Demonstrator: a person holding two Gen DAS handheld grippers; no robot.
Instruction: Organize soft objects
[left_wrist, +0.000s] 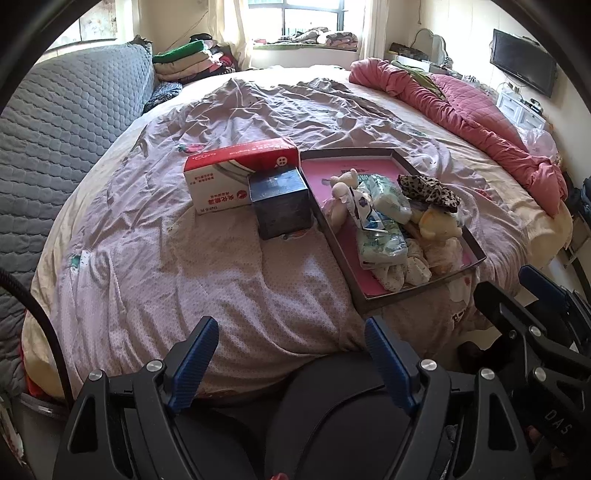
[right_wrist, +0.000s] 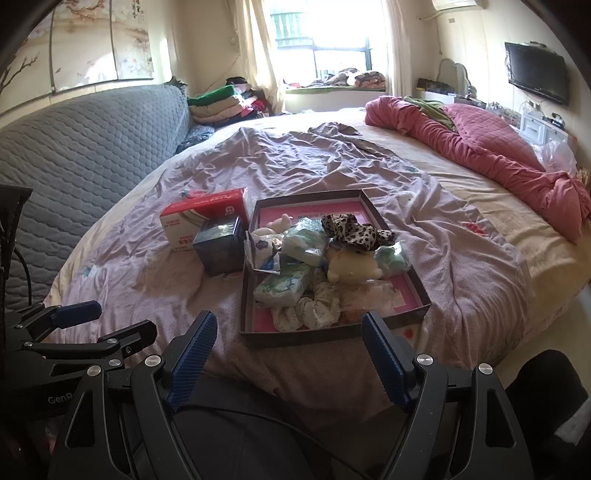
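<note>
- On the bed (right_wrist: 461, 236), a shallow pink-lined box tray (right_wrist: 373, 205) carries the soft pile: leopard-print scrunchie (right_wrist: 354, 230), yellow plush toy (right_wrist: 351, 267), tissue packs (right_wrist: 284, 286).
- Right hand-held gripper (right_wrist: 288, 354): jaws spread wide, nothing held, tray dead ahead and near.
- Left hand-held gripper (left_wrist: 291, 358): also released and empty; tray (left_wrist: 476, 254) lies ahead, off to its right.
- Right looks nearer; tray's long axis runs away from it.
</note>
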